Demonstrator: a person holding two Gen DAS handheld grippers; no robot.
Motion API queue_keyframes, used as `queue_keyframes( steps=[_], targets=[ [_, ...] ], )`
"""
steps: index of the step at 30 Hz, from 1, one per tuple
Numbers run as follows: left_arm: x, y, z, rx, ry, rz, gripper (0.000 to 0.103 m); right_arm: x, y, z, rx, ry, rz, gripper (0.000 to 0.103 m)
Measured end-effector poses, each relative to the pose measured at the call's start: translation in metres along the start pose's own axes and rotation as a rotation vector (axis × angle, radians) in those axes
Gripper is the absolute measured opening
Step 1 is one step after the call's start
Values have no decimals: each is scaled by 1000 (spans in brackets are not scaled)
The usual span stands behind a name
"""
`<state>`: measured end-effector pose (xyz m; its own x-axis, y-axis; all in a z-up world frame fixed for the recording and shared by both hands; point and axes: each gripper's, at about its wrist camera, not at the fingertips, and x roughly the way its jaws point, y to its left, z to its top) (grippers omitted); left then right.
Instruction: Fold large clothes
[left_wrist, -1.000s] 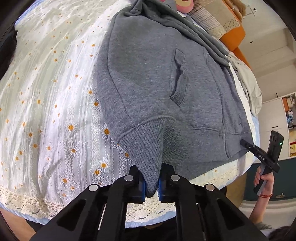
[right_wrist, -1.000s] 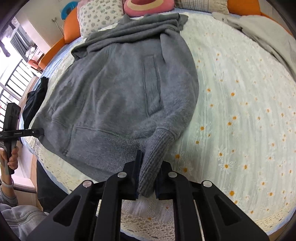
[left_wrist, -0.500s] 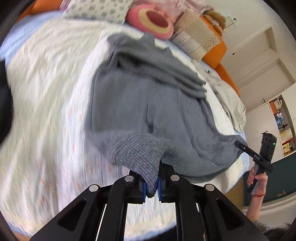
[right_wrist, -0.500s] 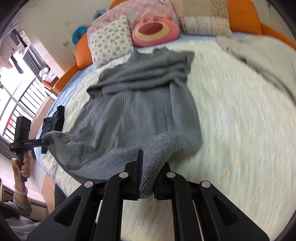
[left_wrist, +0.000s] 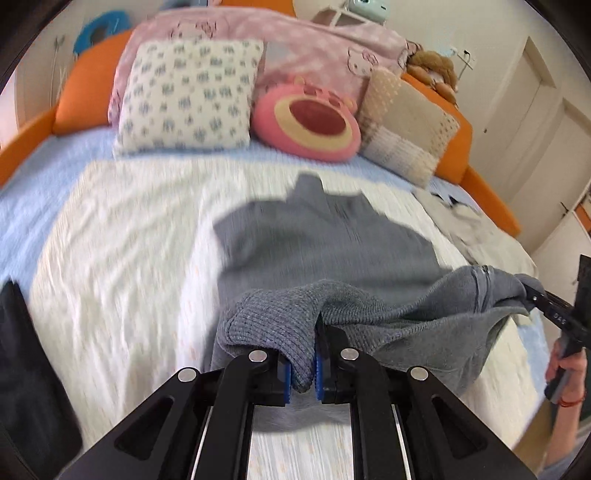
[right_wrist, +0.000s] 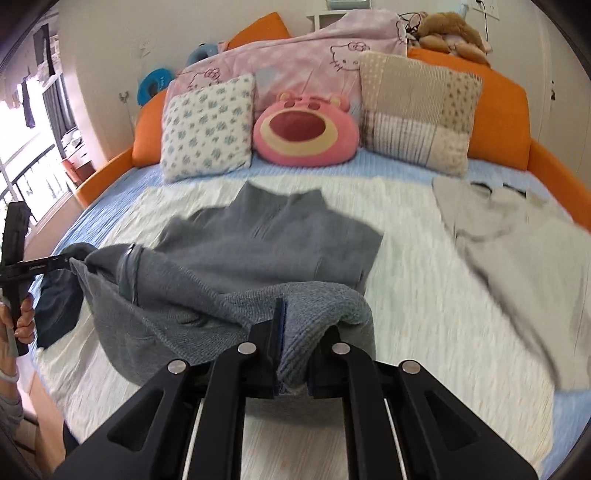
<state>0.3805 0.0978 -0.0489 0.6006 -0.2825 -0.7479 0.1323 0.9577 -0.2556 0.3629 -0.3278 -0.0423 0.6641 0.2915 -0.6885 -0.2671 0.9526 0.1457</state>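
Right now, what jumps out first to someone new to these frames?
The grey sweater mid-bed, its ribbed hem lifted off the daisy bedspread with the left tool and right tool each shut on a bottom corner. Behind it, the pink bear cushion sits between two pillows at the orange headboard. A pale grey garment lies to the right.

left wrist: low, near foot of bed (left_wrist: 110, 258) — faces headboard | right wrist: same — shared: pillows (right_wrist: 208, 127)

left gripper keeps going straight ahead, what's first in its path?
Probably the gray sweater's flat upper half on the bed; the left gripper already grips its ribbed hem. The pink bear cushion lies beyond. Depth unclear.
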Motion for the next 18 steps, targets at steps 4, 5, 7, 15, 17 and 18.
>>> queue_keyframes(
  steps=[4,5,7,15,17,18],
  targets=[
    [22,-4,53,12,-40,59,13,31,-11,46,8,-7,-39,9],
    [28,-4,62,13,-43,68,13,38,-13,56,9,-10,-50,9],
    [42,-1,81,0,-45,74,13,55,-17,78,13,-15,-77,9],
    [122,17,141,-59,-29,110,13,150,-45,135,70,7,-164,9],
    [148,23,150,-81,-12,125,13,173,-52,139,110,16,-166,9],
    [161,27,153,-95,1,131,13,187,-57,140,132,25,-166,9]
  ],
)
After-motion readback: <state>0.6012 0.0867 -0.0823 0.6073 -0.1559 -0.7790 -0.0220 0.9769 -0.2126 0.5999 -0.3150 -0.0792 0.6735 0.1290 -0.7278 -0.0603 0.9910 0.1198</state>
